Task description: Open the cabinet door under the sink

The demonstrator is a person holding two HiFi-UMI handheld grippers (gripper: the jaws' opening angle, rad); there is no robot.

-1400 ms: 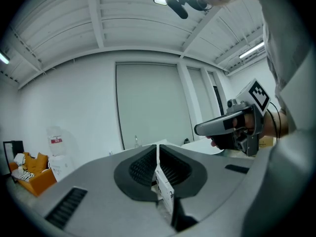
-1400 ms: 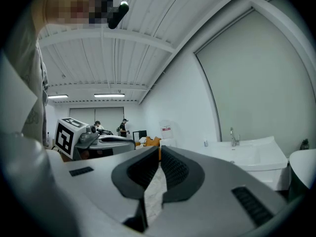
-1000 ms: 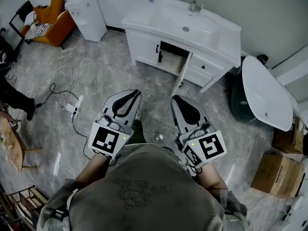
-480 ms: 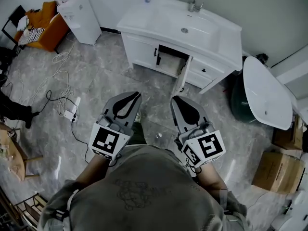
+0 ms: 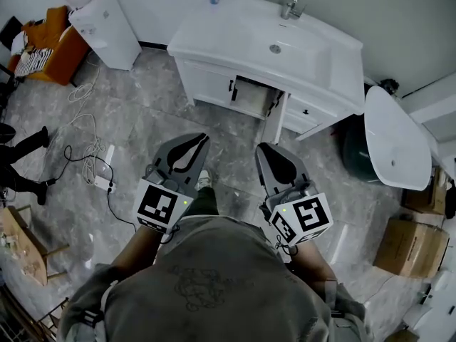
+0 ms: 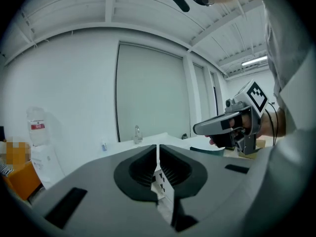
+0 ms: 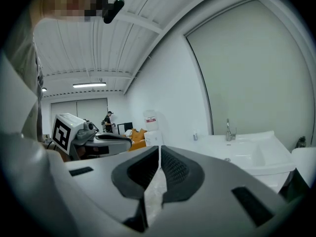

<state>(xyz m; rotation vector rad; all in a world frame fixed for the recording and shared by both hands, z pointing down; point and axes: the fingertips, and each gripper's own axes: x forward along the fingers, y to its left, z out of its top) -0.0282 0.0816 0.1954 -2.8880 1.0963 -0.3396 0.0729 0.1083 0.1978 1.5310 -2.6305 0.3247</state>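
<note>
A white vanity (image 5: 214,77) with a sink (image 5: 274,38) and faucet (image 5: 290,6) stands against the far wall. Under the sink the right cabinet door (image 5: 274,120) stands swung out, showing a dark opening (image 5: 253,95). The left door, with a black handle (image 5: 231,86), is closed. My left gripper (image 5: 201,140) and right gripper (image 5: 262,148) are side by side over the floor, well short of the vanity. Both are shut and hold nothing. The left gripper view shows its jaws closed, tip (image 6: 157,147), and the right gripper view shows the same, tip (image 7: 159,148).
A water dispenser (image 5: 100,20) and an orange chair (image 5: 46,48) stand at the far left. Cables and a power strip (image 5: 100,184) lie on the grey floor at left. A white oval basin (image 5: 395,137), a dark bin (image 5: 356,152) and a cardboard box (image 5: 402,244) crowd the right.
Both grippers and the person have moved forward toward the vanity, which now sits nearer in the head view. Jaws stayed shut. The door hangs as before.
</note>
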